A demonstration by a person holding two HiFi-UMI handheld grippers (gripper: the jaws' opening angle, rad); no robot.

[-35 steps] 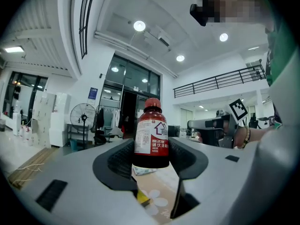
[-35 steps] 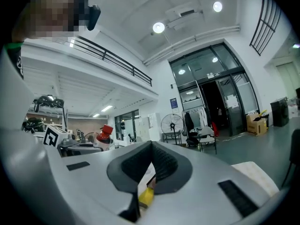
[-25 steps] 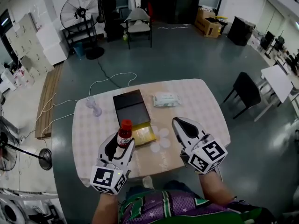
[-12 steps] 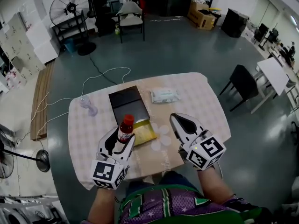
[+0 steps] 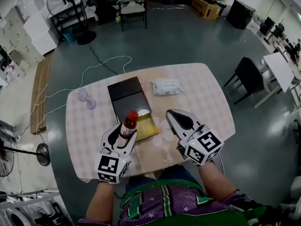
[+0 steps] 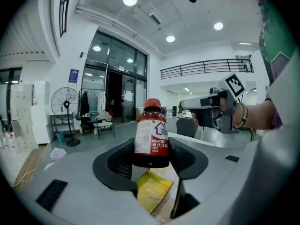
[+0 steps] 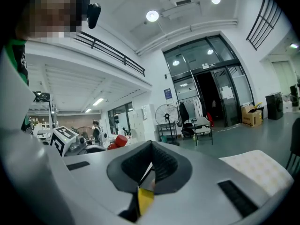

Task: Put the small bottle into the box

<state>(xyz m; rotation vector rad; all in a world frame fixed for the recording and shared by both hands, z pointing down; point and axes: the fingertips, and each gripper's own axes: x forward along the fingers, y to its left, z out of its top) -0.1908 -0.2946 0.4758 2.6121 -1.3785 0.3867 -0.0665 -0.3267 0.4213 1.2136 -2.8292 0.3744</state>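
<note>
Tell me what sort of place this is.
Probably a large open workshop or lab hall, not a home: a bare grey floor, an industrial pedestal fan, work desks along the edge, and a railed mezzanine overhead.

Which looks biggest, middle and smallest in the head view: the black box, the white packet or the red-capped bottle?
1. black box
2. white packet
3. bottle, the smallest even though the left gripper holds it up nearer the camera, which makes it look bigger.
</note>
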